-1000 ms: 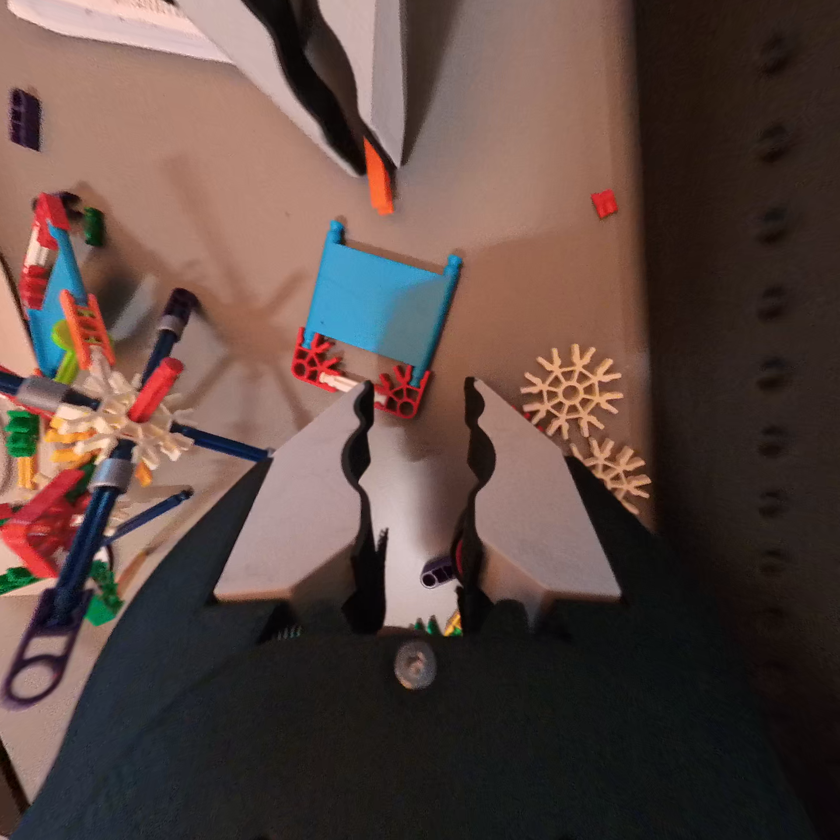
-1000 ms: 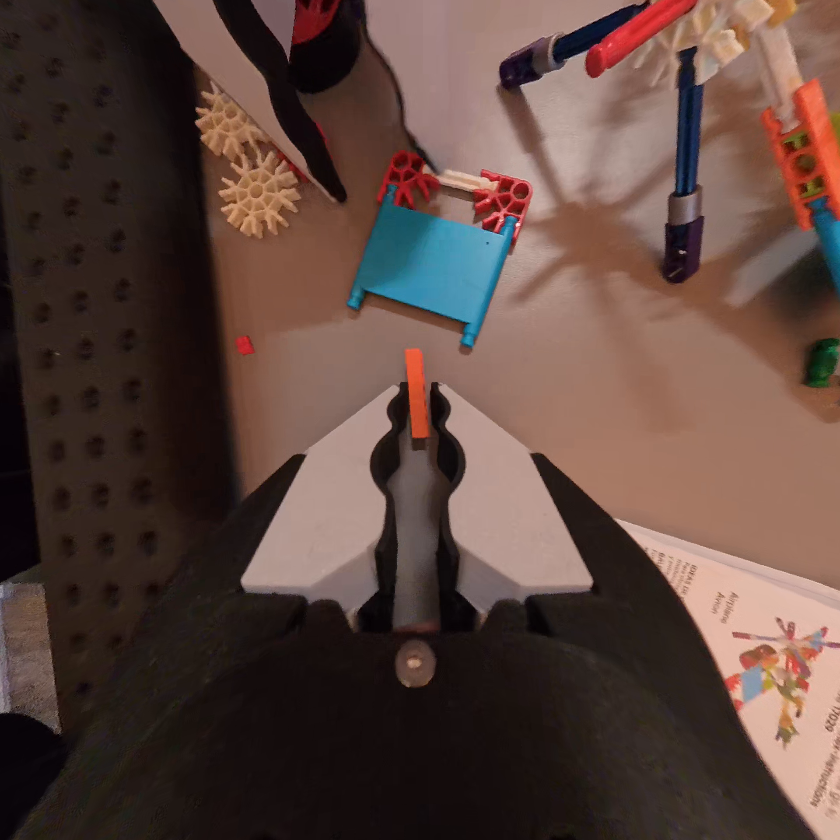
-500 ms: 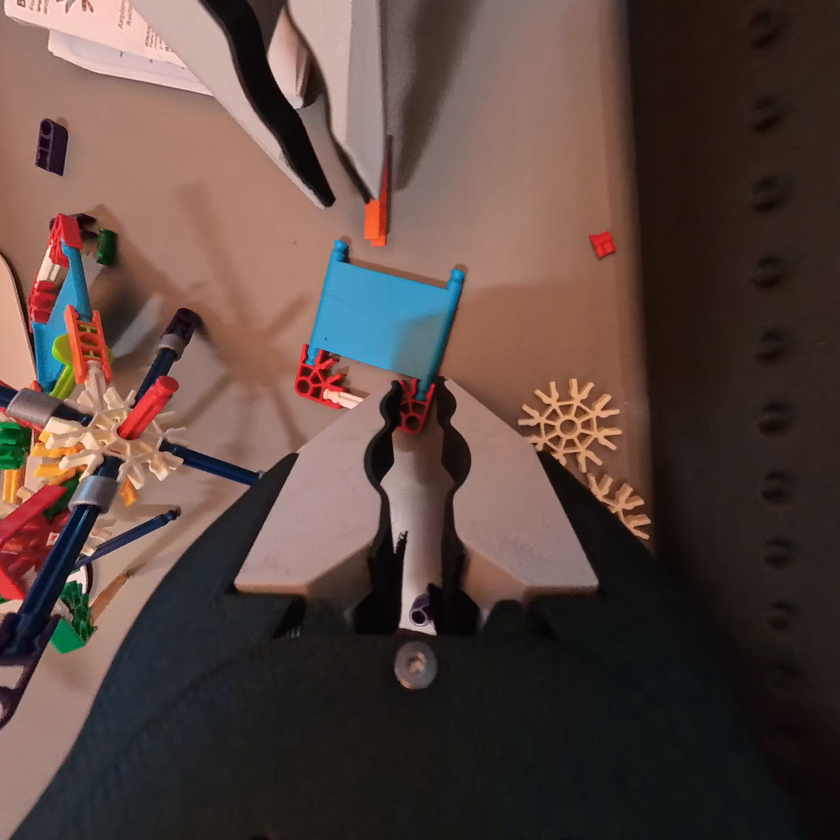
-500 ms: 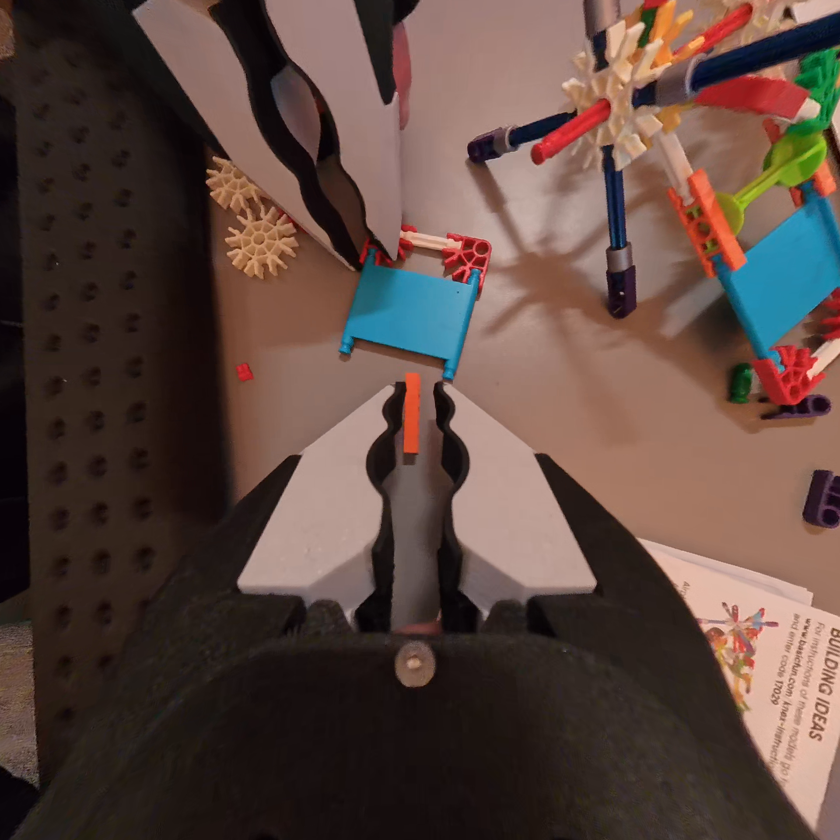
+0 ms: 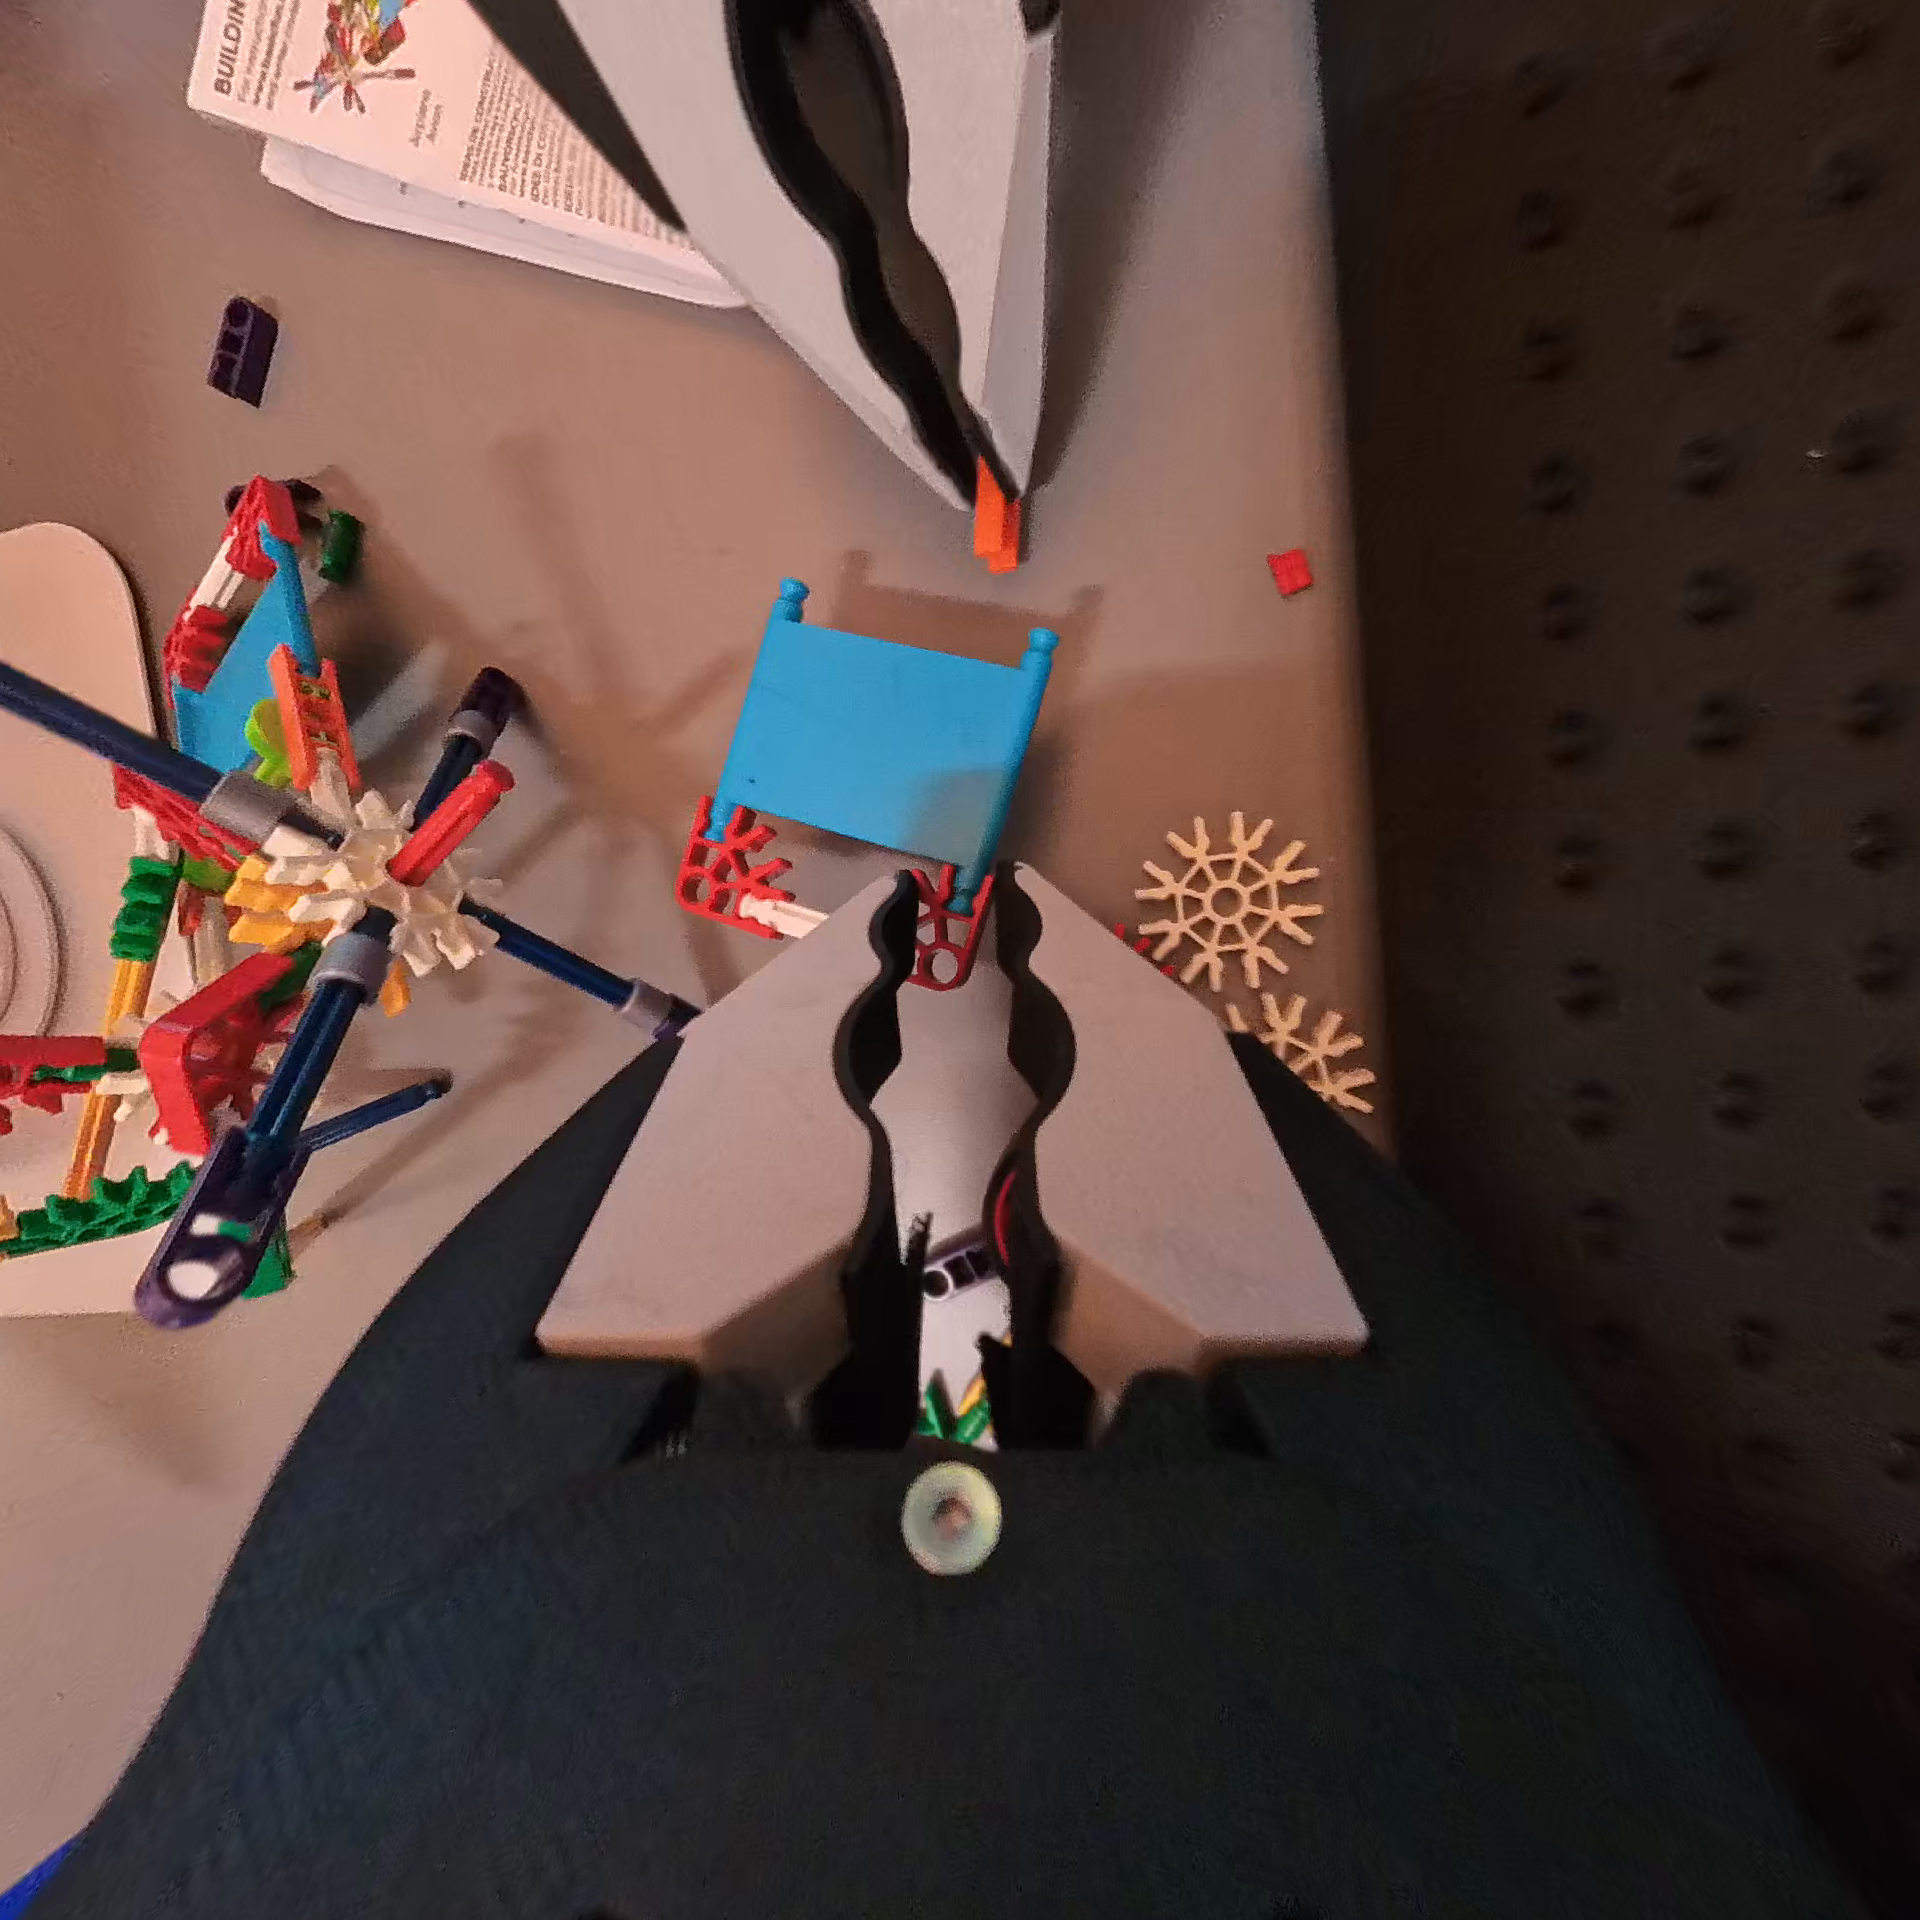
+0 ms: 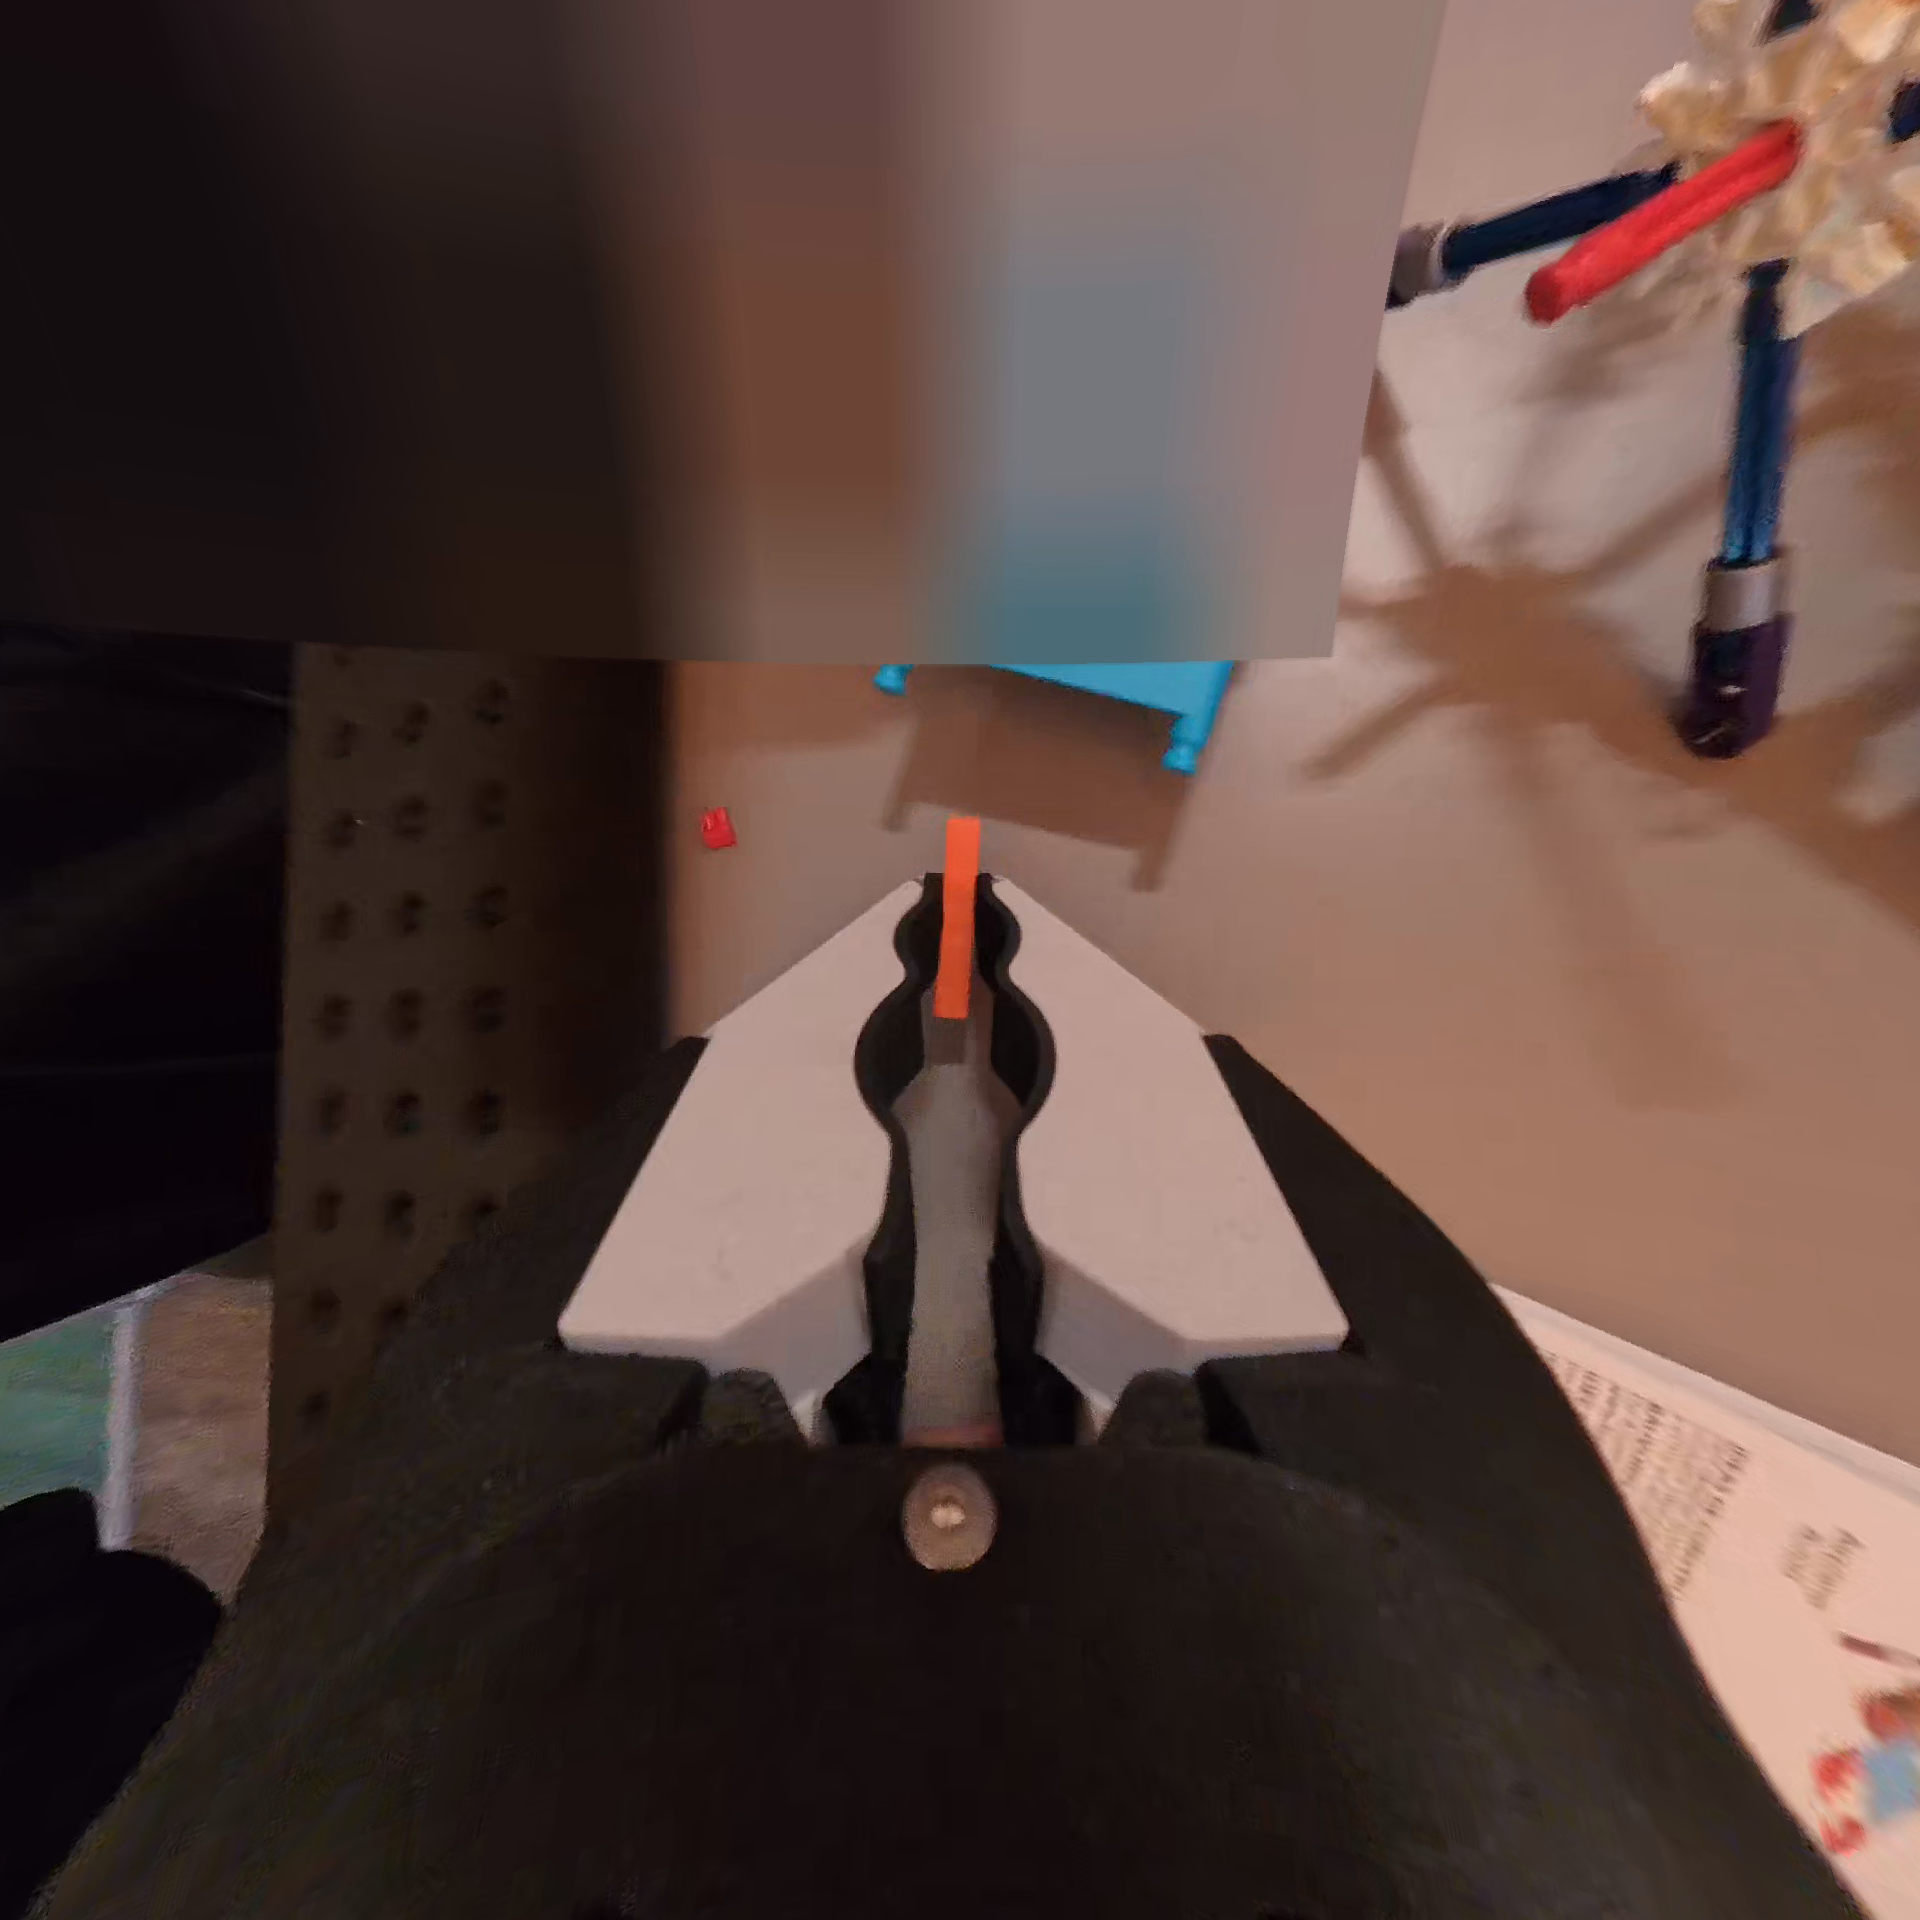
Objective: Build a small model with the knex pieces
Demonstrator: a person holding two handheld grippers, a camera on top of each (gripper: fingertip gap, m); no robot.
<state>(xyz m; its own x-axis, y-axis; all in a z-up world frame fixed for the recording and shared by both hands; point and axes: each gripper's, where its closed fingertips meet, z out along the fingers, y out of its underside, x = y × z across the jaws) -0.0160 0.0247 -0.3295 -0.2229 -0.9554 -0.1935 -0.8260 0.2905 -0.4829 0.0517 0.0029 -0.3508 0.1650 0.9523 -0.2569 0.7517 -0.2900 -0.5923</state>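
- left gripper (image 5: 948, 894) pinched tight on the red corner connector (image 5: 943, 935) of the blue panel (image 5: 881, 740), gripping by the corner so the far rod ends stay free.
- the panel's shadow falls apart from it on the grey tabletop (image 5: 623, 436), so it looks lifted; a second red connector (image 5: 727, 868) and a white rod (image 5: 784, 914) hang along its near edge.
- right gripper (image 6: 958, 883) clamped on a thin orange piece (image 6: 958, 914), held edge-on with its tip poking past the fingertips, just short of the panel's far edge.
- 2 tan snowflake connectors (image 5: 1226, 899) sit beside the left jaw, near the dark perforated board (image 5: 1662, 727).
- a tiny red piece (image 5: 1288, 571) lies loose; the colourful rod model (image 5: 312, 883) stands well left, the instruction booklet (image 5: 436, 135) lies beyond.
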